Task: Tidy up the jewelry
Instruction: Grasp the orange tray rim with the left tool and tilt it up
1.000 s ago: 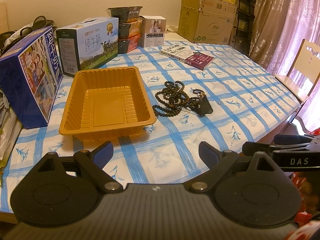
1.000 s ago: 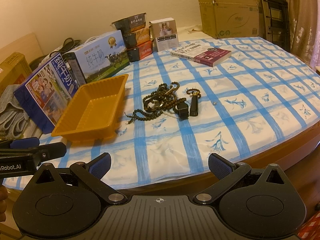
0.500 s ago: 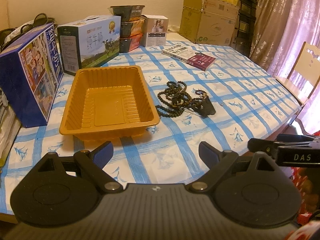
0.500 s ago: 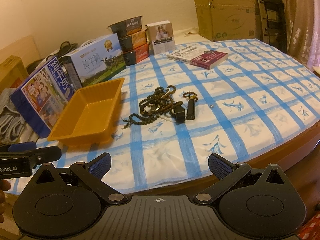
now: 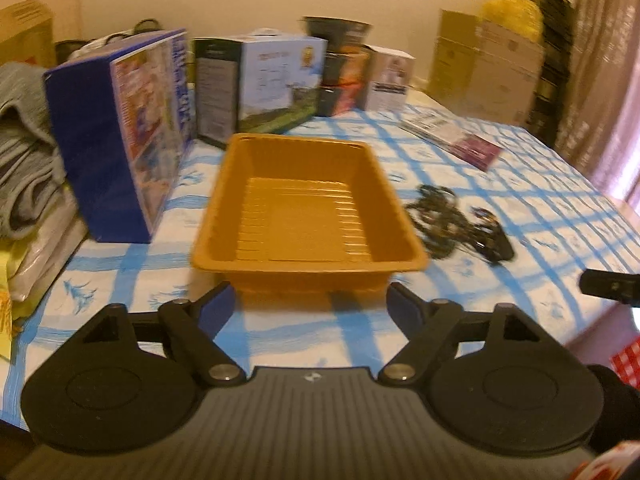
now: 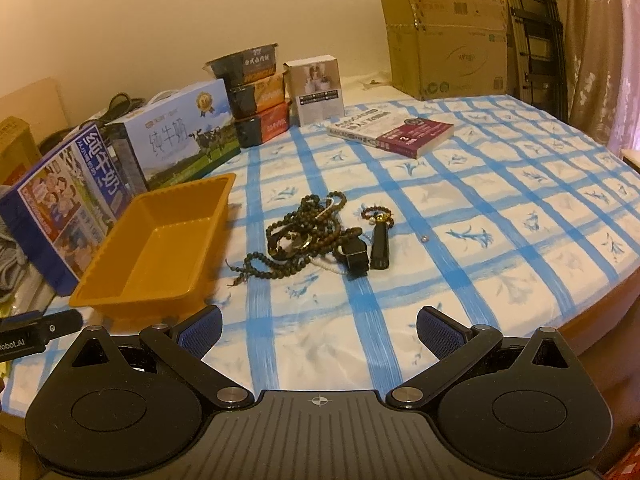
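An empty orange plastic tray sits on the blue-checked tablecloth. My left gripper hovers just short of the tray's near rim. Its jaws are closing, with nothing pressed between the pads. To the right of the tray lies a tangle of dark bead strings. In the right wrist view the bead tangle has a black tassel piece and a small bead bracelet beside it, right of the tray. My right gripper stands open and empty over the cloth in front of the beads.
Two milk cartons and stacked food bowls line the table's back left. A book lies at the back and a cardboard box stands behind it. Grey cloth is piled at the left. The table edge curves close on the right.
The left gripper has swung left and down toward the tray's near rim, and its jaws have narrowed a little. The right gripper has edged closer to the beads.
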`<state>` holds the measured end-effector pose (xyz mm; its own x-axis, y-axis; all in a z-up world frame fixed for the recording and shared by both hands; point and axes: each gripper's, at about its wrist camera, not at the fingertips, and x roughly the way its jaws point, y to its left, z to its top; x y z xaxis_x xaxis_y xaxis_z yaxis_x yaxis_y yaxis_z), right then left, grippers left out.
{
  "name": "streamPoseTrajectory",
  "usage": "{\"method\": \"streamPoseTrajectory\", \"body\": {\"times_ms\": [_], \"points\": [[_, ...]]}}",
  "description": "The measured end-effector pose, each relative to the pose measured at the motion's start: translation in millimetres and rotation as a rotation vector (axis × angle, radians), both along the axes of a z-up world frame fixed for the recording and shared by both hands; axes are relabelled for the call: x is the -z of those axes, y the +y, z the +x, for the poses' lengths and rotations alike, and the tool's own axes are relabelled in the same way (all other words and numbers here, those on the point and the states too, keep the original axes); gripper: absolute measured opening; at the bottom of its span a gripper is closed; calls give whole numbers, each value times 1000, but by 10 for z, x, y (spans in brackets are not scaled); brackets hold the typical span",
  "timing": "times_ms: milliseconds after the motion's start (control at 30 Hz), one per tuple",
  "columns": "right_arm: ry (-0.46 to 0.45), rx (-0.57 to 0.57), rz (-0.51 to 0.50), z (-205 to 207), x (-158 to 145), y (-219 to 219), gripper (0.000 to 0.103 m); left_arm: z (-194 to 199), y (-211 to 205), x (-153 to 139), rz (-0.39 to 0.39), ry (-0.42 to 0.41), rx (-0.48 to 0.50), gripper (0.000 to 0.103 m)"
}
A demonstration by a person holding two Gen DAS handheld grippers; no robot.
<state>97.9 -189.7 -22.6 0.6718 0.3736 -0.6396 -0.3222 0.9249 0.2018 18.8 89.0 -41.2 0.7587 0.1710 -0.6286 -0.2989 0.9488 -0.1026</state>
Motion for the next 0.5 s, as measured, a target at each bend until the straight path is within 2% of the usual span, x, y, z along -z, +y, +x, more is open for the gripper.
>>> {"method": "streamPoseTrajectory", "body": {"times_ms": [267,500], "points": [[6,23,-10,273,128,60,103,106,308,306,28,-18,-83,79],[33,59,-12,561,282,97,103,245,630,492,-113,-66,-161,79]]}}
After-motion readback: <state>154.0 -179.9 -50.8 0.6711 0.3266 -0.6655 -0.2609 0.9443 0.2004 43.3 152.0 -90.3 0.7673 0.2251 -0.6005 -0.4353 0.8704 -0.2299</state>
